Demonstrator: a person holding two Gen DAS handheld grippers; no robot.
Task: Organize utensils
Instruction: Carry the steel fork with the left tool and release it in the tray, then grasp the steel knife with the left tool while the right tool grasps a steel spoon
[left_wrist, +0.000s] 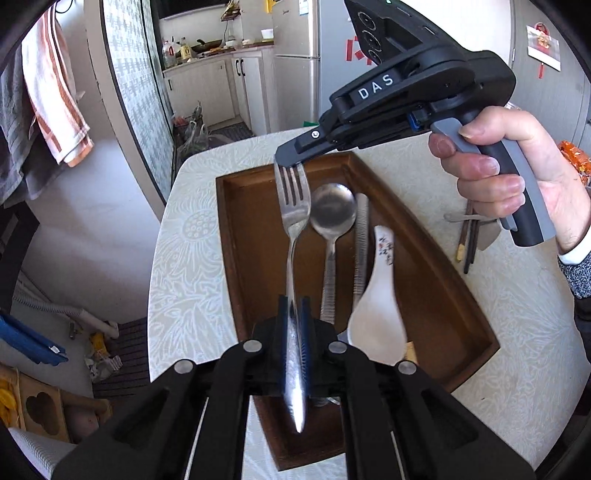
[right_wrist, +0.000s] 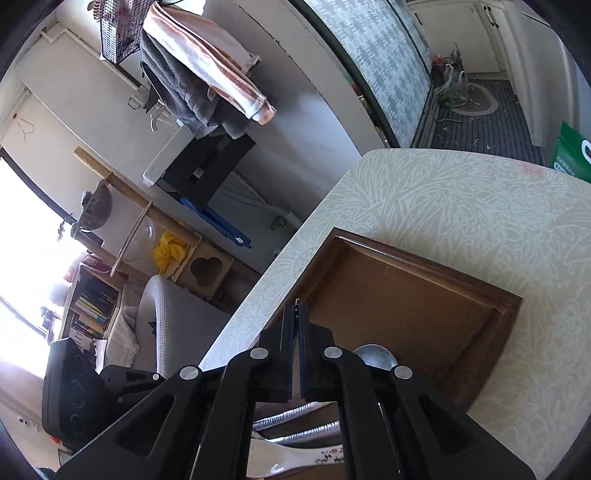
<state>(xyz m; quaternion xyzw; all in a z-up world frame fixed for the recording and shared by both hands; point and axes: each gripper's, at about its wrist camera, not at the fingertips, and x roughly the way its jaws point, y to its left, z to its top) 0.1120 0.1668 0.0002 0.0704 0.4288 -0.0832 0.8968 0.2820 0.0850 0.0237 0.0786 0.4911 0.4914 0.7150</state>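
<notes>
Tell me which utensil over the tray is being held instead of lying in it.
The fork: both grippers pinch it, left gripper at the handle, right gripper at the tines. The others lie loose in the wooden tray.

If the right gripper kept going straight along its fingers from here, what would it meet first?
The right gripper, shut on the fork tines, points down at the near corner of the wooden tray. It would probably meet the tray's bare floor or rim first; depth is unclear.

We held our left gripper (left_wrist: 294, 314) clamped on a fork's (left_wrist: 293, 206) handle, while our right gripper (right_wrist: 294, 321), squeezed by our right hand (left_wrist: 517, 173), pinched its tines.
</notes>
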